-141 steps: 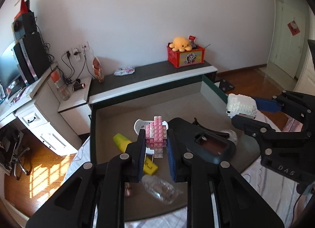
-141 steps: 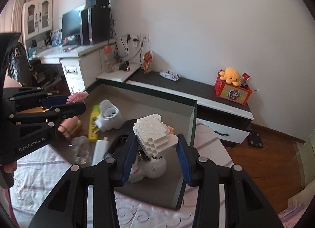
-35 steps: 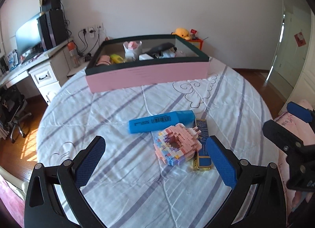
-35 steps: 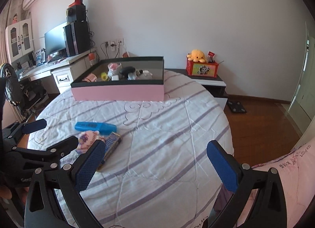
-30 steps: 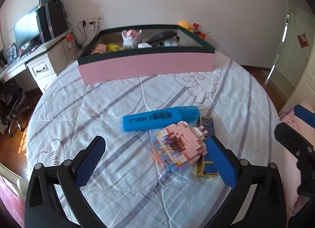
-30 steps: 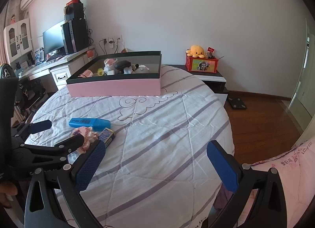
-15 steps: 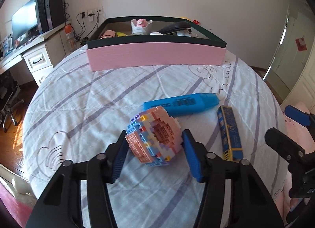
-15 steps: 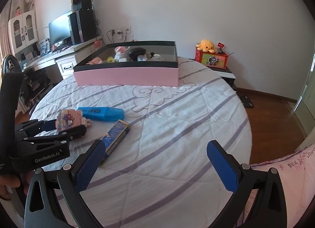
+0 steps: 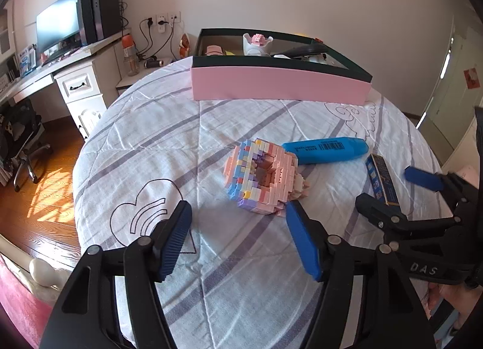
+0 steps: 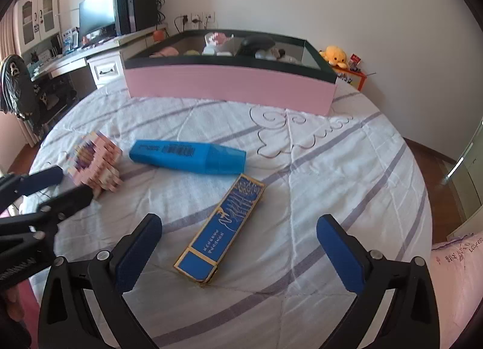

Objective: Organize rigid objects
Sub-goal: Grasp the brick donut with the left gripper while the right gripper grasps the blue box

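A pastel pink brick model lies on the white striped bed cover, just ahead of my left gripper, which is open and empty. It also shows in the right wrist view. A blue marker lies right behind it and shows in the right wrist view. A flat blue and gold box lies between the pads of my right gripper, which is open wide and empty. The same box shows at the right of the left wrist view.
A pink box with a dark rim stands at the far side of the bed and holds several items; it also shows in the right wrist view. A desk with a monitor stands far left. The bed edge drops to a wooden floor.
My left gripper was shut on the brick model half a second ago; it has opened and the model now lies on the cover. My right gripper has moved down over the blue and gold box.
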`<state>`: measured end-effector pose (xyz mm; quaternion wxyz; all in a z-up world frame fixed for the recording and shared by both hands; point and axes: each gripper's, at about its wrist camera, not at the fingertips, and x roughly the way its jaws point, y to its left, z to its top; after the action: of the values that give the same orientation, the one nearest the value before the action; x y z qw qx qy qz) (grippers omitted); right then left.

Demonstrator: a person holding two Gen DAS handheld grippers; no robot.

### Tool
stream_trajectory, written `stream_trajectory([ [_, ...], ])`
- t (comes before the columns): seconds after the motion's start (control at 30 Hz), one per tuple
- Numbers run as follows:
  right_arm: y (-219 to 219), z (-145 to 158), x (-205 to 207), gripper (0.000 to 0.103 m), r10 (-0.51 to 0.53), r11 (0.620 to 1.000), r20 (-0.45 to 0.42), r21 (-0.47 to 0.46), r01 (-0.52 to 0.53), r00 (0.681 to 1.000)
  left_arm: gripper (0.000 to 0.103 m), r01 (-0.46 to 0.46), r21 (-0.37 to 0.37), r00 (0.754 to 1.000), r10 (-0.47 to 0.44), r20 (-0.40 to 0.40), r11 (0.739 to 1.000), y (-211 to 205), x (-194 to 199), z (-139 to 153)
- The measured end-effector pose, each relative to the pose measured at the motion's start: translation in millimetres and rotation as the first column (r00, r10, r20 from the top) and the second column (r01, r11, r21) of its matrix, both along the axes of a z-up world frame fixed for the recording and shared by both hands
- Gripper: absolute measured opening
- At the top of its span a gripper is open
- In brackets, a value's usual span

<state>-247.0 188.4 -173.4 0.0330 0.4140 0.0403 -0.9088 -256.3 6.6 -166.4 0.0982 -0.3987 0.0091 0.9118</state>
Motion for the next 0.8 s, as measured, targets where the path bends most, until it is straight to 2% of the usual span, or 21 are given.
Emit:
stream_trajectory([
  [0.1,10,-2,2,0.071,0.013,0.999,0.003,-0.034,-0.013,1.000,0.078,-0.004,0.002,1.000,0.004,-0.005,1.000,-1,-2,0],
  [0.13,12,-2,2,0.067,0.018,0.999,0.002,-0.030,-0.018,1.000,0.079,-0.006,0.005,1.000,0.006,-0.005,1.000,-1,-3,0],
  [0.2,19,-1,4,0.048,0.024,0.999,0.002,-0.029,-0.024,1.000,0.081,-0.006,0.008,1.000,0.006,-0.001,1.000,1,-7,0],
  [0.3,29,1,6,0.031,0.014,0.999,0.003,-0.035,-0.014,1.000,0.083,-0.006,0.004,1.000,0.006,-0.004,1.000,6,-11,-1],
  [0.4,36,1,4,0.031,0.008,0.998,0.001,-0.065,-0.008,1.000,0.083,-0.002,0.000,1.000,0.002,0.004,1.000,11,-17,-3],
  [0.57,31,0,-3,0.032,0.016,0.999,-0.012,-0.046,-0.016,1.000,0.083,0.018,-0.020,1.000,-0.018,-0.004,1.000,20,-22,-6],
  [0.6,31,0,-3,0.032,0.017,0.999,-0.013,-0.046,-0.018,1.000,0.078,0.023,-0.019,1.000,-0.023,-0.005,1.000,20,-23,-7],
  [0.63,31,0,-4,0.032,0.023,0.999,-0.014,-0.044,-0.024,1.000,0.067,0.032,-0.015,0.999,-0.032,-0.006,0.999,21,-24,-7],
  [0.8,29,-1,-7,0.029,0.056,0.998,-0.016,-0.032,-0.056,0.998,0.068,0.048,-0.028,0.999,-0.049,-0.022,0.998,23,-22,-8],
])
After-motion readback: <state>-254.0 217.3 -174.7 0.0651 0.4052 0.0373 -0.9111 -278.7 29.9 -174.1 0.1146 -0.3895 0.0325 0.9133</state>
